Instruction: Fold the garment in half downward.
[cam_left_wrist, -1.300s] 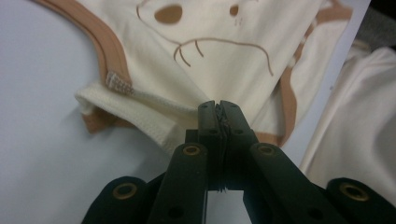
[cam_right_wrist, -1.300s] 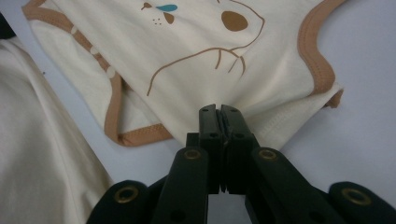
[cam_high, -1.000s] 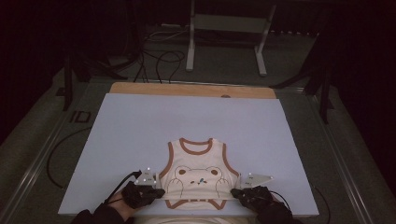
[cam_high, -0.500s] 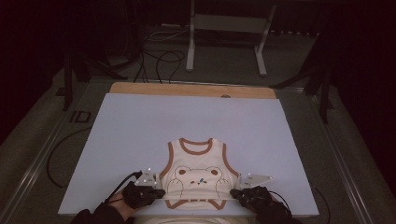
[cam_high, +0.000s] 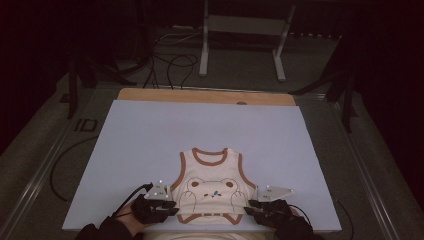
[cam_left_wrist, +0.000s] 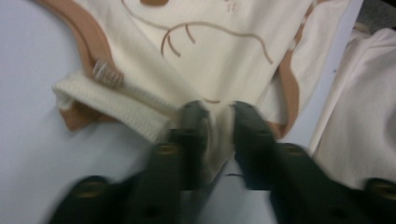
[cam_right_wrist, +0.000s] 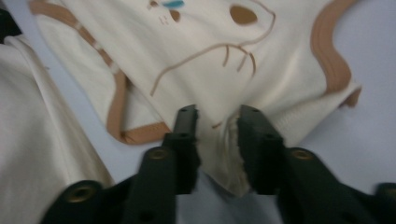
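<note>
Vest (cam_high: 214, 187) flat on table (cam_high: 150, 140), hem toward person. Left gripper (cam_left_wrist: 217, 112) and right gripper (cam_right_wrist: 217, 116) just opening, parted slightly, hem cloth loose between jaws. Probably releasing after laying it flat.

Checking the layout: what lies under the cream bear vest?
The cream bear vest lies flat on the pale blue table sheet. The vest covers whatever else might be beneath; nothing bulges.

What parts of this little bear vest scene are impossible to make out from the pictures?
- The vest: its bottom hem, high view, covered by the left tool and right tool.
- The bear print's head, left tool view, cut off by the top edge.
- The left tool's tips, its own view, blurred.
- The room behind the table, too dark.
</note>
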